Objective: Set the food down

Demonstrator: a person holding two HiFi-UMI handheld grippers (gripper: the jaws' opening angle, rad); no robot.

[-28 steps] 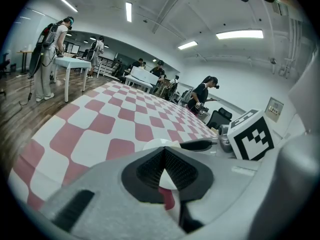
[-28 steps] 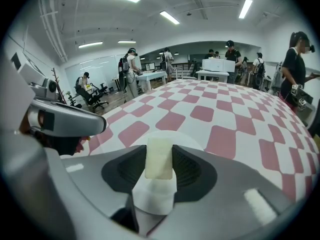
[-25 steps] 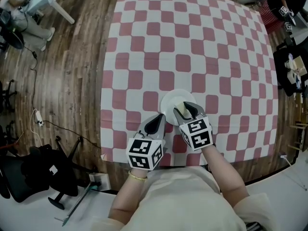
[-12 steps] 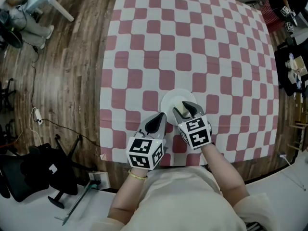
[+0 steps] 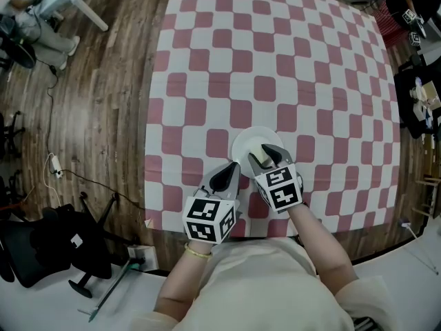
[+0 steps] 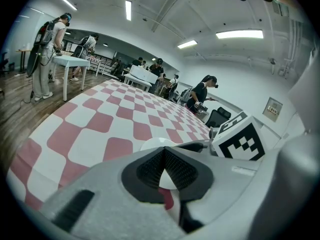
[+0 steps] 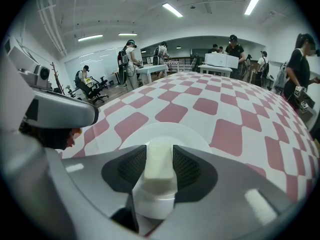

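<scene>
Hardly shifting: your right gripper [image 5: 265, 158] is still clamping the food block [image 7: 158, 161] over the plate [image 5: 242, 142] at the table's [image 5: 275, 47] near edge; left gripper [image 5: 224, 178] idling, closed empty.

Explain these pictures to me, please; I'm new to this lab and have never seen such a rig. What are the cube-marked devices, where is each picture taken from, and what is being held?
There is no robot here: a person holds a gripper in each hand, and the marked cubes are parts of those grippers. One picture comes from a camera on the person's head, looking down at a table with a red-and-white checked cloth. The other two come from cameras riding on each gripper. The left gripper has its fingers closed on nothing. The right gripper pinches a pale block of food over a white plate.
</scene>
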